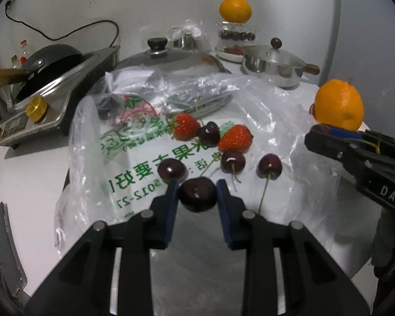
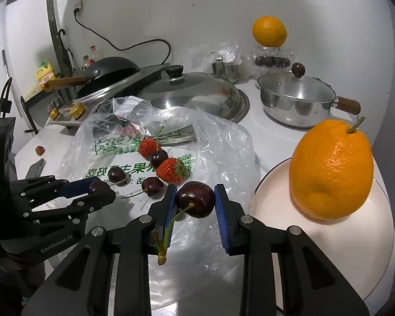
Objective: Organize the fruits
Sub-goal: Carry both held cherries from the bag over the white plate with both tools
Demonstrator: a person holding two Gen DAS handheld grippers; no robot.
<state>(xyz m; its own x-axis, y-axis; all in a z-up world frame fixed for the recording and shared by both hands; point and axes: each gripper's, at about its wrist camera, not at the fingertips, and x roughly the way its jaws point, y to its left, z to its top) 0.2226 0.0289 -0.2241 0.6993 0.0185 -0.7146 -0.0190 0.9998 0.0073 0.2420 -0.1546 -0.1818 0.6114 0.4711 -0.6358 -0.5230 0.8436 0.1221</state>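
Left gripper (image 1: 197,193) pinches cherry (image 1: 197,194); right gripper (image 2: 195,202) pinches stemmed cherry (image 2: 195,202); plate (image 2: 329,239) just right of right fingers.

Each black gripper (image 2: 195,205) bears blue ribbed pads (image 2: 221,210) and silver screws.

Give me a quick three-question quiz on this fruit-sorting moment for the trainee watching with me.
1. True or false: both grippers are shut on a cherry.
2. How many strawberries lie on the plastic bag? A) one B) two C) four
3. What does the nearer orange rest on?

Key
1. True: the left gripper clamps one cherry, the right gripper clamps another cherry with its stem hanging.
2. B: one strawberry farther back, one strawberry nearer, with a loose cherry between them.
3. A white plate beside the bag.
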